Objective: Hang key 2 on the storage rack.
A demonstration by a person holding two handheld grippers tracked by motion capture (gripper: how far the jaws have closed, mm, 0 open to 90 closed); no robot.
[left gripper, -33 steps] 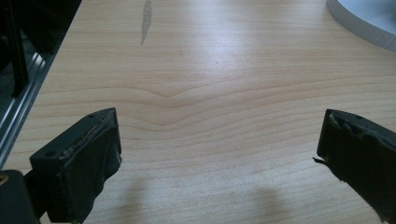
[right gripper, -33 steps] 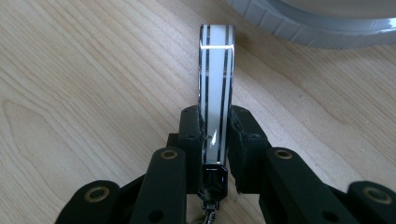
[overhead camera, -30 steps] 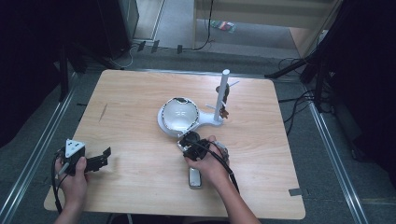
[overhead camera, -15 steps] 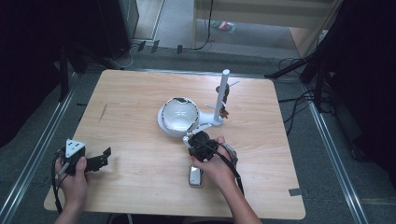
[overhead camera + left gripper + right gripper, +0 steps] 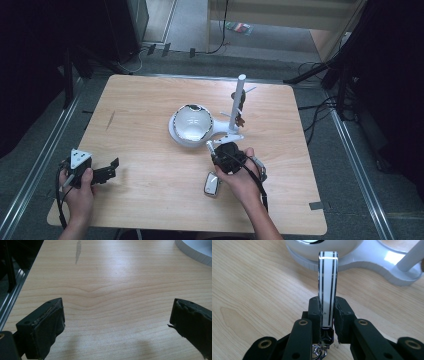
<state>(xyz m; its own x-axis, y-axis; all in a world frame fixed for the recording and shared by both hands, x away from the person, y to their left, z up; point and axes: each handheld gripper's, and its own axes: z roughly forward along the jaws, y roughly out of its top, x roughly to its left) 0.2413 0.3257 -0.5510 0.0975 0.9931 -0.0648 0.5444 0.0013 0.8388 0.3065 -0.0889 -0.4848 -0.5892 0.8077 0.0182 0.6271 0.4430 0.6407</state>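
Note:
My right gripper point(image 5: 219, 150) is shut on a flat white tag with black stripes point(image 5: 327, 285). The tag stands upright between the pads, and a small metal chain point(image 5: 320, 350) hangs below it. It is held just in front of a white stand point(image 5: 222, 128), which has a shiny dome point(image 5: 190, 122) and an upright post point(image 5: 238, 100). Small dark items point(image 5: 240, 109) hang on the post. My left gripper point(image 5: 111, 169) rests at the table's front left, open and holding nothing, with its jaws wide apart over bare wood point(image 5: 117, 312).
A small silver-white fob point(image 5: 212, 184) lies on the wooden table point(image 5: 140, 100) beside the right hand. The stand's ribbed rim point(image 5: 195, 252) shows at the top right of the left gripper view. Metal rails and cables run along the floor on both sides.
My right gripper has moved a little to the right and up, closer to the stand's base, with the striped tag still in it. The left hand has stayed put.

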